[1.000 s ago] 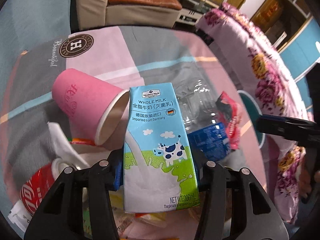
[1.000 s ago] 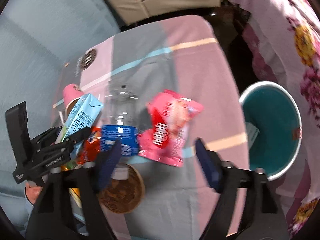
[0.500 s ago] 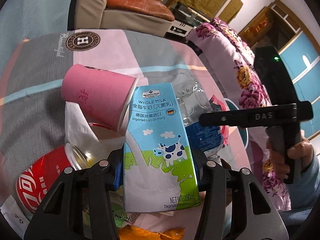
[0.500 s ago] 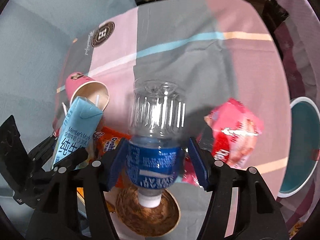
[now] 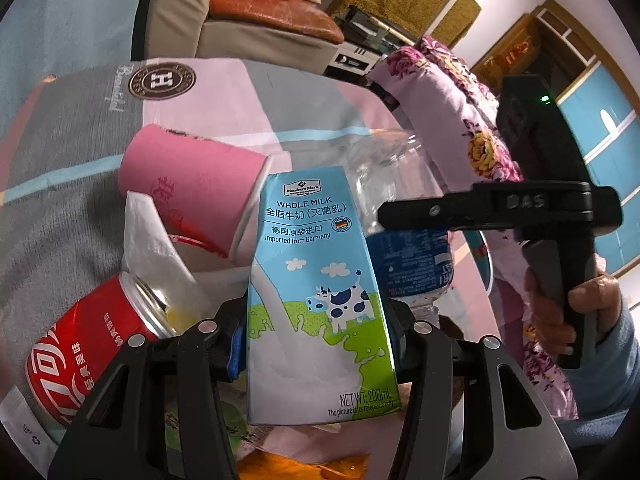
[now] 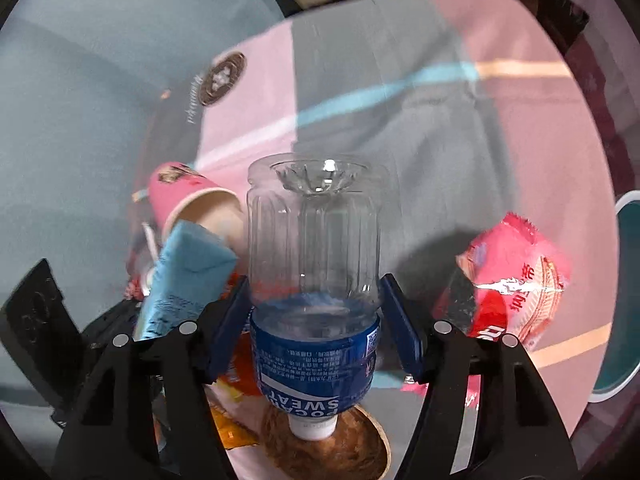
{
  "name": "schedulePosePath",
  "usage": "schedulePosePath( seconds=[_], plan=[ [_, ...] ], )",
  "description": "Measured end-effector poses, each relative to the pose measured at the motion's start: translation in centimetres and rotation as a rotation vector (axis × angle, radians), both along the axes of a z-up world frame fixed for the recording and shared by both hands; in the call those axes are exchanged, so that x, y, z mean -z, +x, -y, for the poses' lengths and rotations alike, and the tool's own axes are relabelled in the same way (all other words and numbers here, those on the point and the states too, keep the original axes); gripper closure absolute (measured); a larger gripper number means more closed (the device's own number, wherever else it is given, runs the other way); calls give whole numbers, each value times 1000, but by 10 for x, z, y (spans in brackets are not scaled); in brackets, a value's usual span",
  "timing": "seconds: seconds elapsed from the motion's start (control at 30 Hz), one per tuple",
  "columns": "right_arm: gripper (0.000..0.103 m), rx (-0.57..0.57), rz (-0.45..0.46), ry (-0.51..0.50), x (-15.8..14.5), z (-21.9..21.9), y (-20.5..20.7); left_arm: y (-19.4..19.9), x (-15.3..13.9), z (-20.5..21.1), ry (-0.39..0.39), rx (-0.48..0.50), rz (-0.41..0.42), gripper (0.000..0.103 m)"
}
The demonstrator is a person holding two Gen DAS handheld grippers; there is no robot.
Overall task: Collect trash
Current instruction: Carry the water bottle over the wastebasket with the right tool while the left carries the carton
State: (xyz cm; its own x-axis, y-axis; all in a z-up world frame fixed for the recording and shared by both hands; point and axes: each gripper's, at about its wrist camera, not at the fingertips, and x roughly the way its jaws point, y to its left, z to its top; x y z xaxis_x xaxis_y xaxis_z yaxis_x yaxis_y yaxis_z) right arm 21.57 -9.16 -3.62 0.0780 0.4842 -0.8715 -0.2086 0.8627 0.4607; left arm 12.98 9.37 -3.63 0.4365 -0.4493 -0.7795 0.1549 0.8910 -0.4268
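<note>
The bottle [image 6: 314, 280] stands low in the middle of the right wrist view, cap end down toward the camera, its long axis running up the frame between the right gripper [image 6: 316, 320] fingers, which bracket its blue label without clearly pressing. The bin [image 6: 624, 308] lies at the frame's right edge. The left gripper [image 5: 316, 336] fingers are clamped on the milk carton [image 5: 316, 288], centre frame.

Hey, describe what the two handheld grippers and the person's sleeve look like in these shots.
Both grippers, left and right, have black angular plastic arms with silver screw heads and blue pads on the fingers. From the left wrist view, the right one's black body bears raised "DAS" lettering and a small green light. The sleeve is light blue.
</note>
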Motion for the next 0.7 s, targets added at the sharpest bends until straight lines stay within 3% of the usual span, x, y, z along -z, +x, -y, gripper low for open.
schedulePosePath(
  seconds=[0.4, 0.7],
  plan=[
    [41, 119, 207, 33, -69, 65, -31, -11, -41, 36, 35, 25, 77, 51],
    [41, 309, 323, 41, -94, 160, -67, -7, -52, 102, 76, 112, 84, 51]
  ],
)
